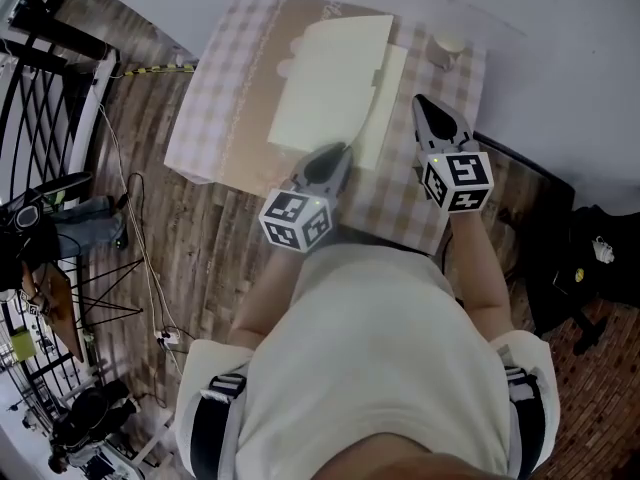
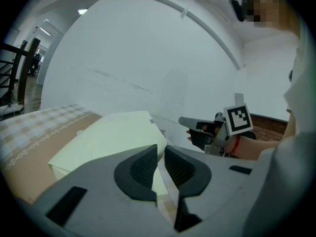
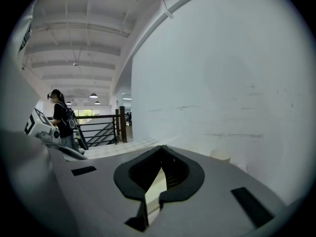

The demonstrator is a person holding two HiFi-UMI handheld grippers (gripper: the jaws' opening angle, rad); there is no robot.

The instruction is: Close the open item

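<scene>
Head view, item: a pale yellow flat card folder [image 1: 325, 78] lies on the checked-cloth tabletop [image 1: 215, 108]. Its top leaf sits offset from a strip of the lower leaf at the right, so it reads as not fully shut.
Head view, left claw [image 1: 335, 151]: at the folder's near corner, probably the spot for working the cover.
Head view, right claw [image 1: 424, 101]: over the cloth just beside the folder's right edge, apart from it. A small round cream cup [image 1: 448, 48] stands beyond.
Left gripper view, jaws: released, with a narrow gap. The folder's corner shows just past the tips, and the pads do not clamp it.
Left gripper view, cover: it slopes upward, likely still ajar.
Right gripper view, jaws: clenched with the tips meeting and nothing between them. It aims at the white wall [image 3: 222, 73] and probably waits as support.
</scene>
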